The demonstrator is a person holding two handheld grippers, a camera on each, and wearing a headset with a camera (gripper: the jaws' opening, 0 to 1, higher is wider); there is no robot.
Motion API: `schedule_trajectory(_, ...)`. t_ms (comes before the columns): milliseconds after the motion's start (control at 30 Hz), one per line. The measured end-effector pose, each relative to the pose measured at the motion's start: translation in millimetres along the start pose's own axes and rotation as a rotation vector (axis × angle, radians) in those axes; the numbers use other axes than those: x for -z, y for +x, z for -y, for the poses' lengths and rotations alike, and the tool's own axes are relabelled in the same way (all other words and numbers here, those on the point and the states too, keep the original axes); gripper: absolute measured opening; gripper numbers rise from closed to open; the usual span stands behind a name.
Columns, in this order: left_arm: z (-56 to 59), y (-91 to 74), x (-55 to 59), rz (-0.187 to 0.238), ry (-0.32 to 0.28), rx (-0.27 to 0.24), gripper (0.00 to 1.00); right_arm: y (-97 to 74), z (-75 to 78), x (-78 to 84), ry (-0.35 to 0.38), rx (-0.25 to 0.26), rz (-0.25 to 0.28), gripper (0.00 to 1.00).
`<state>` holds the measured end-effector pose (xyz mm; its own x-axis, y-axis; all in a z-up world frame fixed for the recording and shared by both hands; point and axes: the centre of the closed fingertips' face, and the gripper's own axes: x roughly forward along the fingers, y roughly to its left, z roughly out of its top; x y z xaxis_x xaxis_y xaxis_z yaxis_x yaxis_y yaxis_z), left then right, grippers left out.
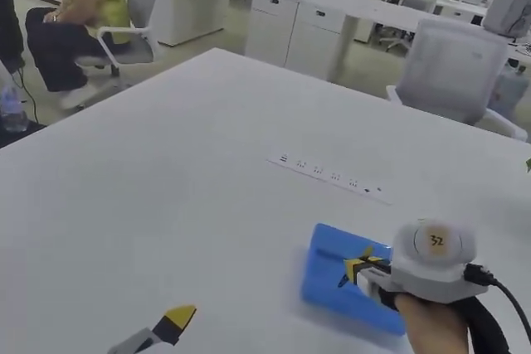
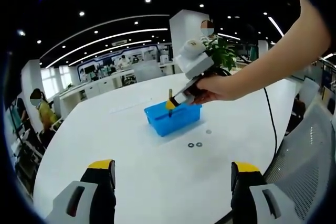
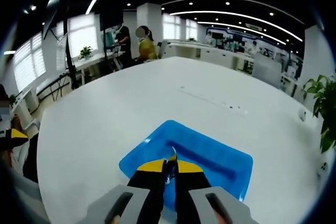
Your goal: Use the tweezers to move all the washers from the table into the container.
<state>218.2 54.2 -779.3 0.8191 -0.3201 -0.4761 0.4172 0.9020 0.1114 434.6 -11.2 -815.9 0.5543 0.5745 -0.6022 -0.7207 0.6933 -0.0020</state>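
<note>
So the right tool (image 3: pixel 170 166) is pinched on the tweezers (image 3: pixel 171 157) over the blue container (image 3: pixel 212 151), left tool (image 2: pixel 173 166) wide open.

Left claw (image 2: pixel 173 165): your jaws stand wide apart, level with each other.
Right claw (image 3: pixel 170 165): your jaws are pinched together on the tweezers (image 3: pixel 171 158).
Right hand (image 1: pixel 431 325): you grip the handle, claw pointing forward.

Number 32, black on a round yellow sticker (image 1: pixel 436 241), on top of the right tool (image 1: pixel 358 269)
</note>
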Motion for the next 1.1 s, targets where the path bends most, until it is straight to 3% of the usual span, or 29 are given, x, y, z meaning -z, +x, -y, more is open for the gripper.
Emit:
schedule_trajectory(200, -0.8, -0.3, -0.4, 0.001, 0.002, -0.005, 0.93, 1.5, -1.8, -1.2, -0.053, -0.001, 0.003, 0.03)
schedule_trajectory(400, -2.7, -0.3, 0.1, -0.003, 0.008, -0.017, 0.93, 0.4, 1.0, -2.4, -0.011, 0.001, -0.018, 0.03)
schedule_trajectory(467, -3.3, -0.4, -0.3, -0.001, 0.008, -0.021, 0.93, -5.8, 2.2, -7.6, 0.015, 0.016, 0.021, 0.04)
schedule_trajectory(500, -3.7, -0.5, -0.6, 0.001, 0.007, -0.022, 0.93, -9.4, -1.3, -11.8, 0.067, -0.002, 0.048, 0.04)
schedule_trajectory(600, -3.2, -0.3, -0.6, 0.001, 0.005, -0.020, 0.93, -19.2, -3.5, -17.5, 0.121, -0.015, 0.074, 0.04)
schedule_trajectory(900, 2.3, -2.2, -6.7, 0.033, 0.005, 0.006, 0.95, -51.7, -18.9, -30.0, 0.148, -0.049, 0.141, 0.03)
schedule_trajectory(1100, 3.6, -2.2, -7.2, 0.035, 0.012, 0.011, 0.95, -65.0, -33.9, -30.4, 0.114, -0.081, 0.156, 0.03)
